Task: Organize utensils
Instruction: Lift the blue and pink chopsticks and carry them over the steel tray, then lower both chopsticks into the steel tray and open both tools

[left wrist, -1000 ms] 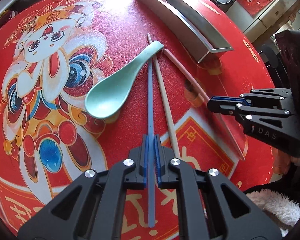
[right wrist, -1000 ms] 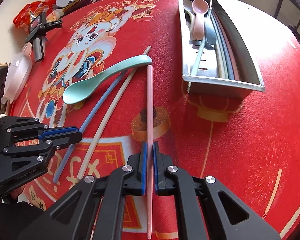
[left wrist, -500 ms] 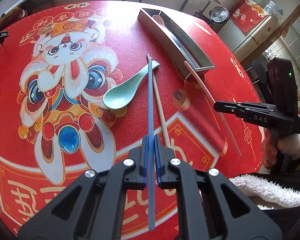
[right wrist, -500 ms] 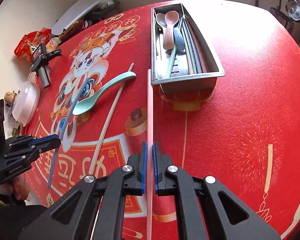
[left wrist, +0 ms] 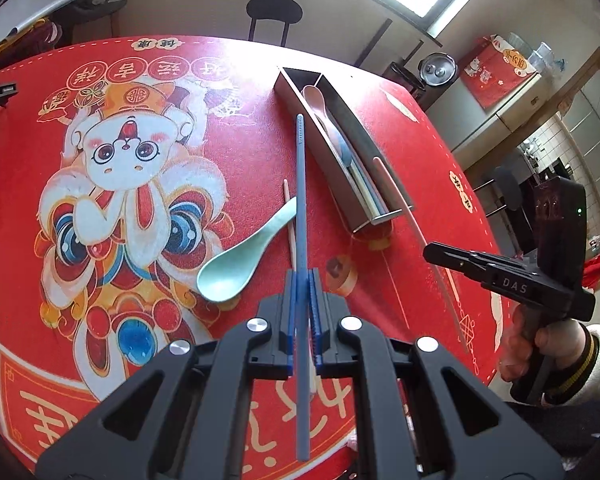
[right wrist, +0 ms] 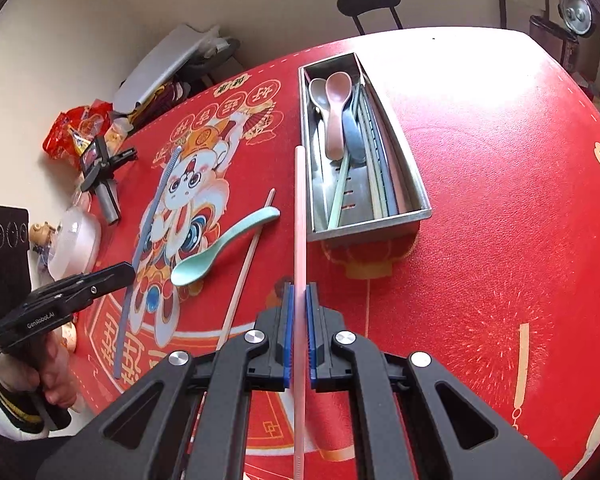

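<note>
My left gripper (left wrist: 301,280) is shut on a blue chopstick (left wrist: 300,184) and holds it above the red table mat, tip pointing toward the steel utensil tray (left wrist: 380,216). My right gripper (right wrist: 299,294) is shut on a pink chopstick (right wrist: 299,216), raised just left of the tray (right wrist: 368,226). The tray holds spoons and several chopsticks. A mint green spoon (left wrist: 240,260) and a beige chopstick (left wrist: 289,216) lie on the mat; they also show in the right wrist view, the spoon (right wrist: 216,250) and the chopstick (right wrist: 246,264). The left gripper (right wrist: 112,276) shows in the right wrist view, the right gripper (left wrist: 440,250) in the left.
A red printed mat (right wrist: 500,200) covers the table. At the far left edge sit a white lidded bowl (right wrist: 76,244), a small black tripod (right wrist: 100,172) and snack packets (right wrist: 72,132). A black chair (right wrist: 368,4) stands beyond the table.
Both grippers have risen higher above the table with their chopsticks. The spoon and beige chopstick have stayed on the mat.
</note>
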{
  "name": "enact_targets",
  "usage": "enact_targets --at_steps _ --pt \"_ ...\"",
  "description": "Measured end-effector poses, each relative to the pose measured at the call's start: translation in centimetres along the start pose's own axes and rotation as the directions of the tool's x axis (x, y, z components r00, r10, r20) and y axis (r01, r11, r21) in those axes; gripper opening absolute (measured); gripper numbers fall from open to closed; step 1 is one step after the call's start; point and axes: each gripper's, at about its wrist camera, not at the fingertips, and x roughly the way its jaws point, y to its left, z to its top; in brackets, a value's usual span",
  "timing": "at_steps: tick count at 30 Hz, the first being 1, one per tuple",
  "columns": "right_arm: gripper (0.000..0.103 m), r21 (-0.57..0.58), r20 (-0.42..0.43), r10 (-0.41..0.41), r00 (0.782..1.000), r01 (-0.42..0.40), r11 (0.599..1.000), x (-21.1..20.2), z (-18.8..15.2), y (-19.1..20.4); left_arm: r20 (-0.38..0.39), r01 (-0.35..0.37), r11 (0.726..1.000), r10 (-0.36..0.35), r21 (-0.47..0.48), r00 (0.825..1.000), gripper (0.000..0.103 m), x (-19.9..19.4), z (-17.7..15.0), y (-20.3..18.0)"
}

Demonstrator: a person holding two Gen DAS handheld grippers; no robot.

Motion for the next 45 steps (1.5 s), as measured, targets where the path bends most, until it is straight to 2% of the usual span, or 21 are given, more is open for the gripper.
enact_targets --at_steps 9,16,22,28,35,37,39,43,45 --pt "0.006 0.038 0.072 -0.038 0.997 0.035 0.999 -0.5 5.3 -2.3 -0.001 0.056 0.997 -0.056 -0.052 0.998 0.01 4.3 5.7 -2.4" --pt "0.006 0.037 0.097 -0.063 0.993 0.06 0.998 0.4 9.2 -3.8 -0.03 0.118 0.967 -0.128 -0.226 0.991 0.01 9.9 10.7 -3.2" --pt "0.006 0.036 0.087 -0.076 0.993 0.073 0.997 1.6 11.0 -4.9 -0.062 0.104 0.943 -0.131 -0.317 0.989 0.01 14.0 13.5 -3.9" --pt "0.006 0.048 0.08 -0.079 0.994 0.076 0.996 2.4 11.7 -5.8 -0.096 0.077 0.954 -0.109 -0.291 0.989 0.01 17.1 15.3 -5.2" --pt "0.006 0.058 0.075 -0.087 0.993 0.083 0.995 2.8 11.8 -6.5 -0.147 0.025 0.956 -0.071 -0.293 0.987 0.009 19.6 16.0 -5.3" --pt "0.006 0.059 0.071 -0.089 0.994 0.084 0.995 2.9 11.7 -6.5 -0.157 0.028 0.959 -0.074 -0.282 0.985 0.013 19.7 15.9 -5.4" --pt "0.006 0.059 0.069 -0.089 0.994 0.085 0.995 2.9 11.7 -6.6 -0.143 0.044 0.959 -0.087 -0.28 0.986 0.025 19.3 16.1 -5.4" --pt "0.006 0.057 0.066 -0.087 0.994 0.083 0.995 3.2 12.0 -6.3 -0.096 0.058 0.965 -0.085 -0.255 0.992 0.031 17.0 16.6 -5.1" --pt "0.006 0.047 0.063 -0.088 0.994 0.085 0.995 3.5 12.4 -6.0 -0.065 0.029 0.977 -0.044 -0.213 0.997 0.044 15.3 16.8 -4.9"
